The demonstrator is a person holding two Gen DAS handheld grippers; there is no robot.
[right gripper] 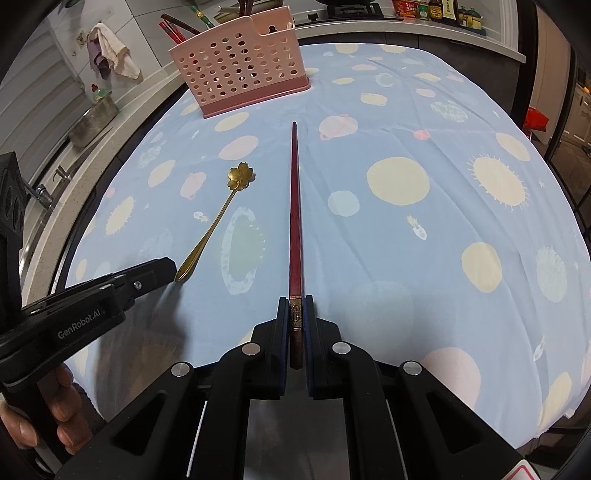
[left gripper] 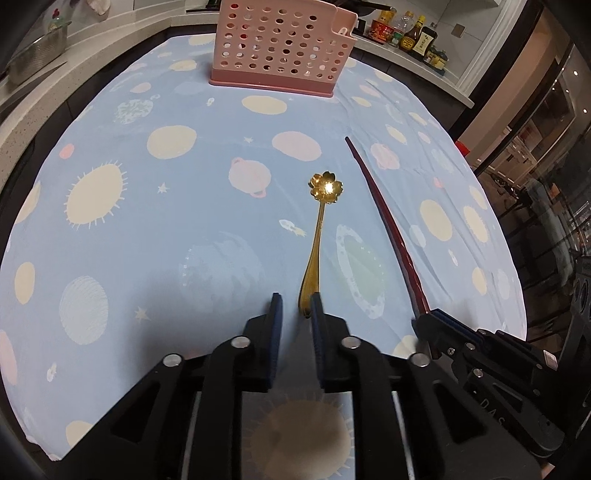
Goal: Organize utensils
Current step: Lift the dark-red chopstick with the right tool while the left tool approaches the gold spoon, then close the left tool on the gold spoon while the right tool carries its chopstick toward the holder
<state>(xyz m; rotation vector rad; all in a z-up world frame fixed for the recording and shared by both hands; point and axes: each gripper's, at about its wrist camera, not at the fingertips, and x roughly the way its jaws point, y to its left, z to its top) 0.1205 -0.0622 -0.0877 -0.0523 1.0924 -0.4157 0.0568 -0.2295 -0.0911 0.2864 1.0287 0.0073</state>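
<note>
Right gripper (right gripper: 295, 306) clamped on the dark red chopsticks (right gripper: 294, 206); left gripper (left gripper: 296, 306) apart at the gold spoon's (left gripper: 318, 240) handle.

The chopsticks run long and straight away from the right fingers, butt end pinched between the pads, thin tips aimed toward the pink perforated utensil holder (right gripper: 240, 74) at the far side of the blue planet-print cloth (right gripper: 424, 221). Just beside them on the left lies the spoon, flat on the cloth, flower-shaped bowl pointing away, its handle end right against the inner face of the left gripper's right finger, jaws parted. Sauce bottles (left gripper: 410, 33) line the counter behind.
</note>
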